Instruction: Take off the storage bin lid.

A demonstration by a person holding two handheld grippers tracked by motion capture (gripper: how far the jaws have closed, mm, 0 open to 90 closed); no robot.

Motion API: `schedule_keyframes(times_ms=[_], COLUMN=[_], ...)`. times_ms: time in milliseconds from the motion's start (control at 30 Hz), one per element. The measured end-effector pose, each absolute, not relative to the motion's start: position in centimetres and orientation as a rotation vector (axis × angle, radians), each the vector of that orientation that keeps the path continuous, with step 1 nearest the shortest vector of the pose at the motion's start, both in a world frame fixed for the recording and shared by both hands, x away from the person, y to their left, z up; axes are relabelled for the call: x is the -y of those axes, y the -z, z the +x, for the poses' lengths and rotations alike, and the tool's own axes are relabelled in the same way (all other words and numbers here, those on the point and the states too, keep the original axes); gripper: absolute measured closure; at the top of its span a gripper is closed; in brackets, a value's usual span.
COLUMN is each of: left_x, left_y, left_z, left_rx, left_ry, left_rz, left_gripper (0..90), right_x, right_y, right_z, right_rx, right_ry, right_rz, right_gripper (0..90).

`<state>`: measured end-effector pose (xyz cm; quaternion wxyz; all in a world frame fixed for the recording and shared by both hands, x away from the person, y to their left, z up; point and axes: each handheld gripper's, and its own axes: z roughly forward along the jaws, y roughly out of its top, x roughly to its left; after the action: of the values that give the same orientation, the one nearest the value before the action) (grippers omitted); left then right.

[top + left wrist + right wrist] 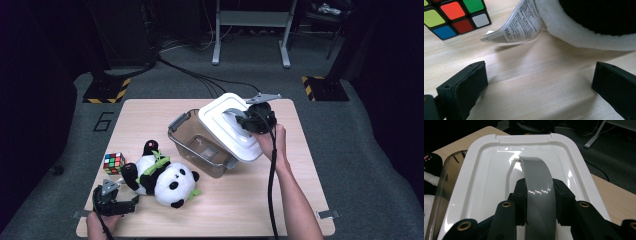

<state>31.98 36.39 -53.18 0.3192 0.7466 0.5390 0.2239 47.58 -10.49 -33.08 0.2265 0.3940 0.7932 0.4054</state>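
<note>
Nearest me, at the table's near left corner, my left gripper (131,204) sits low over the wood with its jaws spread wide and nothing between them. In the left gripper view the bare tabletop (534,82) lies between the two black jaws.

Going by size from there: the wooden table (150,112) carries everything. Ahead of my right gripper (239,120) is the clear plastic bin (200,147), open-topped. Its white lid (225,131) is tilted, its lower edge resting at the bin's right rim, its upper end raised. My right gripper is clamped on the lid's grey handle (539,185), the jaws pressing it from both sides.

Just ahead of the left gripper lies the plush panda (160,175) on its back, with a green ribbon at its neck. It is the closest obstacle to that tool; its white fur and paper tag (520,23) hang just beyond the open jaws. Left of the panda, beyond the left jaw, stands the colour cube (114,163), apart from both.
</note>
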Motion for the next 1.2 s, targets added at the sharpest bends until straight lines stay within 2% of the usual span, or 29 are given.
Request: schedule_keyframes(times_ms=[1200], left_x=[-36.4], left_y=[53.2], left_z=[32.0], left_rx=[-1.417], left_ry=[-0.589], left_rz=[1.962], left_gripper=[0.0], right_x=[17.8], right_y=[33.9], right_z=[47.0], right_rx=[-2.012], right_ry=[-1.053], right_rz=[1.268], right_gripper=[66.7])
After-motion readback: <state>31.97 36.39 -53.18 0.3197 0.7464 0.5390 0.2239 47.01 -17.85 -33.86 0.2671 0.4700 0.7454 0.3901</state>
